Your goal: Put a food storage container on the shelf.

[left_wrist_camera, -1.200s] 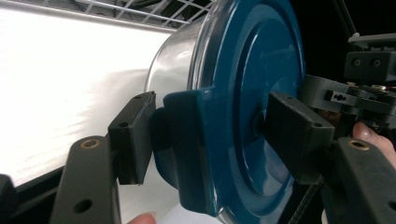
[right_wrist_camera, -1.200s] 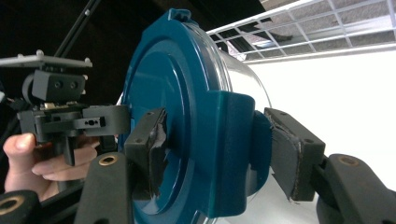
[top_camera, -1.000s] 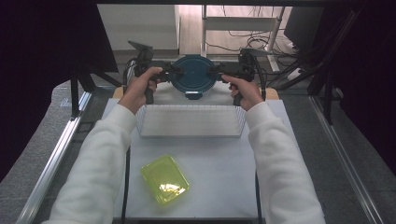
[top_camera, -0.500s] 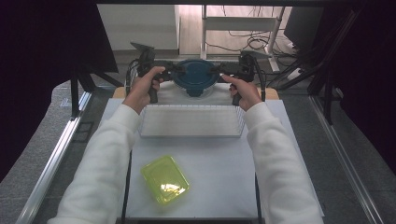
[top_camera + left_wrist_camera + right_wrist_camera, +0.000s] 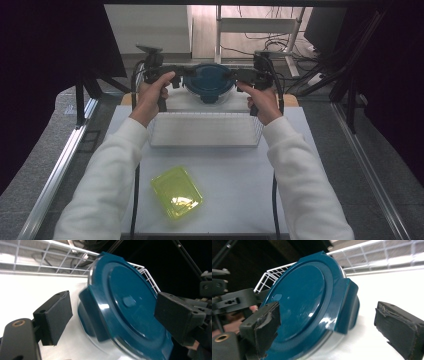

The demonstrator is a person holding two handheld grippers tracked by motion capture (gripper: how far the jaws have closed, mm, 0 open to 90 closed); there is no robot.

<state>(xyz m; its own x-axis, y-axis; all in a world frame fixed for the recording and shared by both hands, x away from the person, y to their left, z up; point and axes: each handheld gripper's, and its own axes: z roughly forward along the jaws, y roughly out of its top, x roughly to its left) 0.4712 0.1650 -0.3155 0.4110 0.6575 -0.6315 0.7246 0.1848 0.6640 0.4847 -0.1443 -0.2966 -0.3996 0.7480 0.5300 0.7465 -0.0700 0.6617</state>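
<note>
Yellow-green and see-through, a shallow plastic tray (image 5: 176, 192) lies nearest the person on the white tabletop (image 5: 235, 175), well apart from everything else. Beyond it sits a white wire basket (image 5: 205, 129), long side across the tabletop, between the two white sleeves (image 5: 107, 175).

Past the basket, both hands hold up a round container with a dark teal lid (image 5: 209, 81), lifted at the far end of the tabletop. The left gripper (image 5: 176, 75) comes at it from one side and the right gripper (image 5: 239, 76) from the other. From above, the jaws are too small to read.

The left gripper view brings what the high view cannot: the lid (image 5: 130, 307) tilted, its flat top facing the camera, a small raised tab in the middle and a fold-down latch on the near rim, with clear plastic showing under the lid's edge. The black jaws stand wide apart, one on each side of that latch side, and I cannot tell whether either pad touches it. The wire basket's rim runs behind.

The right gripper view shows the same lid (image 5: 309, 305) from the opposite side, another latch on its rim; those jaws are also spread, one pad in front of the lid's face, the other off in the clear over the white surface.

No brand, label or writing shows anywhere on lid, tray or basket.
</note>
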